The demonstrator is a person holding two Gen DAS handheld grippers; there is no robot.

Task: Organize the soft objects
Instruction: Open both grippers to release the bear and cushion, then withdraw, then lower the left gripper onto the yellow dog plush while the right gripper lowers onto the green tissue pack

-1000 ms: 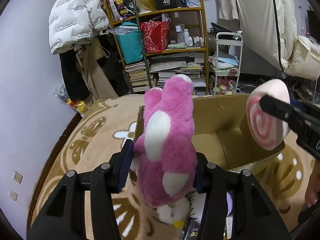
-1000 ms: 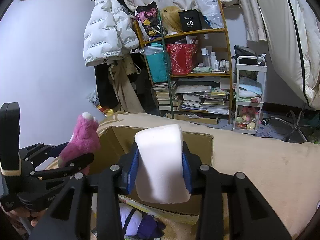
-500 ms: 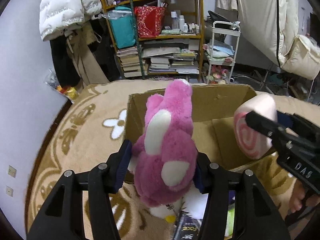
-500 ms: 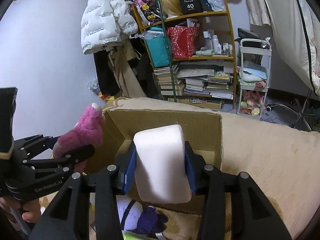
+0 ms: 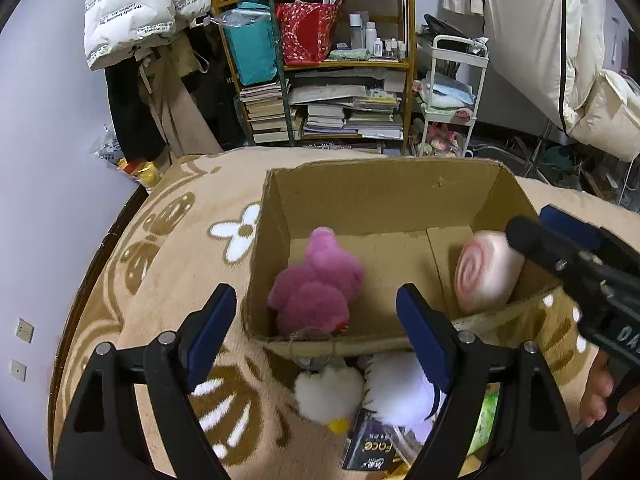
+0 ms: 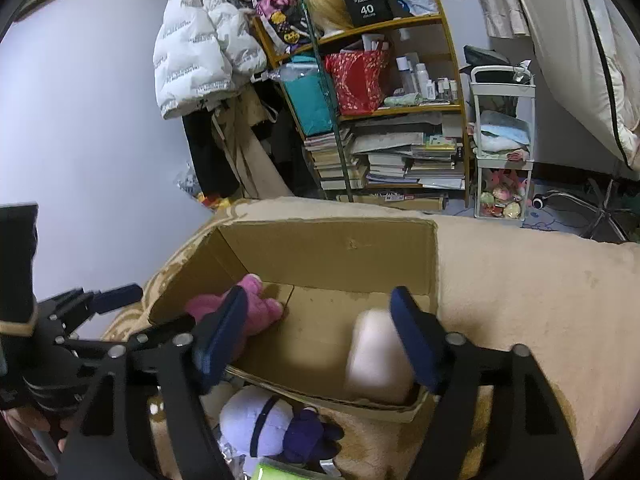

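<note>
A matt corrugated-cardboard box [image 5: 384, 200] sits on a fuzzy tan blanket [image 5: 168, 264]. Inside the box: a shaggy pink plush [image 5: 316, 284] and a smooth, foam-like swirl roll [image 5: 486, 272]. Nearby gripper fingers [image 5: 210, 330] are matt black plastic with blue pads.

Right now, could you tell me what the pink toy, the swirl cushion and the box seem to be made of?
Pink toy: long-pile plush, fuzzy and matte, probably synthetic.
Swirl cushion: smooth, soft-looking material, perhaps foam or fine plush; its rounded shape and faint sheen leave it open.
Box: brown corrugated cardboard, matte, with torn edges and folded flaps.
</note>
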